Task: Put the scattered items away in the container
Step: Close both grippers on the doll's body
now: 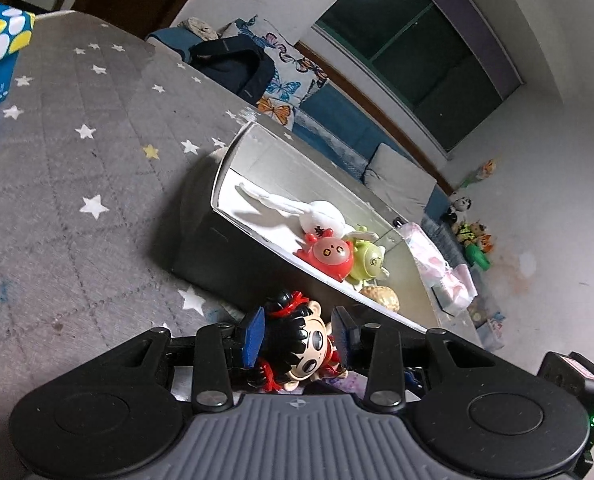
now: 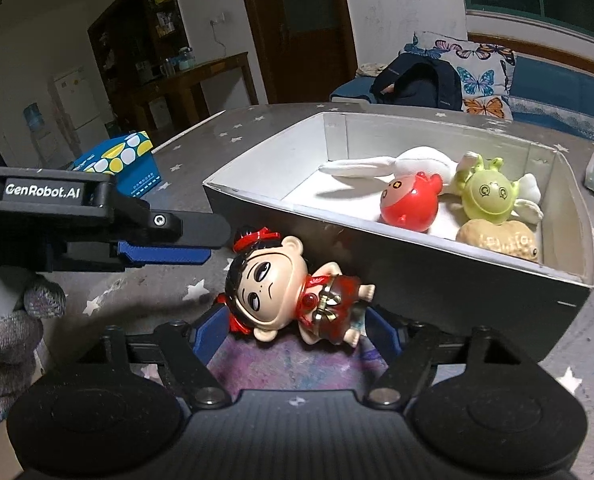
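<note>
1. Left wrist view: the left gripper has its two blue pads on either side of the head of the small plastic doll with black hair, red ribbons and a red dress. The pads look pressed to the head, so I judge the jaws are clenched on it, but whether the doll is already lifted off the grey star-patterned mat I cannot tell.
2. Just beyond stands the grey cardboard box with white inside, open at the top. It already keeps a white plush rabbit, a red round toy, a green round toy and a tan peanut-shaped toy. The doll seems the last one outside, so its place near the box wall makes the carry short.
3. Right wrist view: the right gripper has its jaws released and wide, with the doll lying on its back between them, beside the box wall. No pad of it touches the doll clearly.
4. From the left side of this view, the other gripper reaches toward the doll's head; here its blue finger looks just short of the hair, so contact is uncertain.
</note>
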